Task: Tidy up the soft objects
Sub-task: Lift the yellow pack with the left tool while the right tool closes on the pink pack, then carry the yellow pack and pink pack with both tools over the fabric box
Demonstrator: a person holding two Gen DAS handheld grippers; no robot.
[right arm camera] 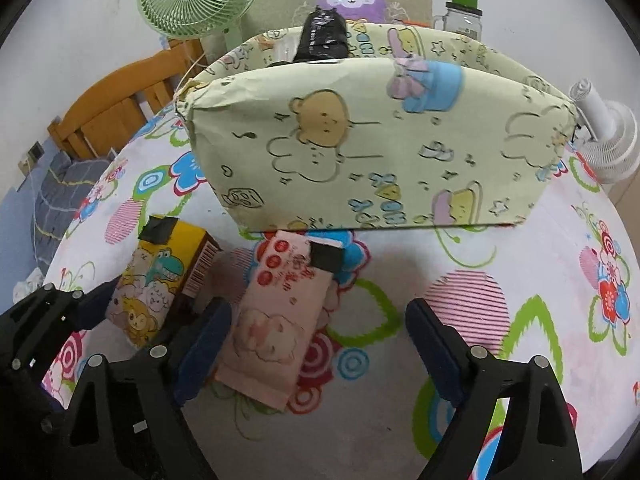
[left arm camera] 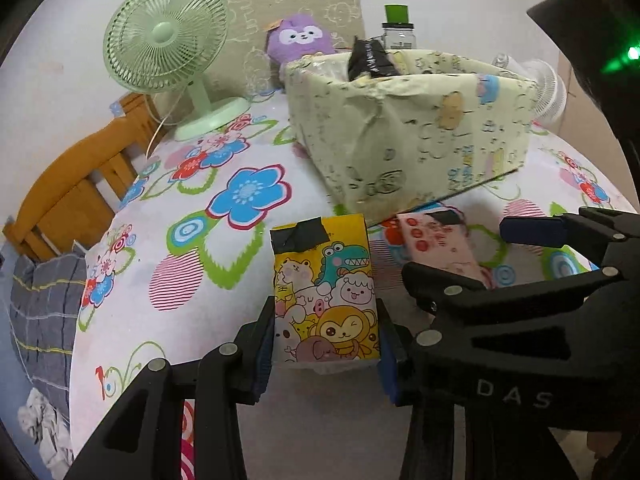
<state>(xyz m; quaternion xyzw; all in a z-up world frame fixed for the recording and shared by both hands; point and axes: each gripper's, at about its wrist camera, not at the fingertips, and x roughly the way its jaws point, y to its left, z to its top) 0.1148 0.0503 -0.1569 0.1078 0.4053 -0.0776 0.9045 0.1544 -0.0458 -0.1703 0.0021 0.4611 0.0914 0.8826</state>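
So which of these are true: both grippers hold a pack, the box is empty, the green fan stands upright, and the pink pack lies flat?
1. Both grippers hold a pack. False: the left gripper is shut on the yellow pack; the right gripper is open around the pink pack.
2. The box is empty. False: a black bag sticks out of it.
3. The green fan stands upright. True.
4. The pink pack lies flat on the tablecloth. True.
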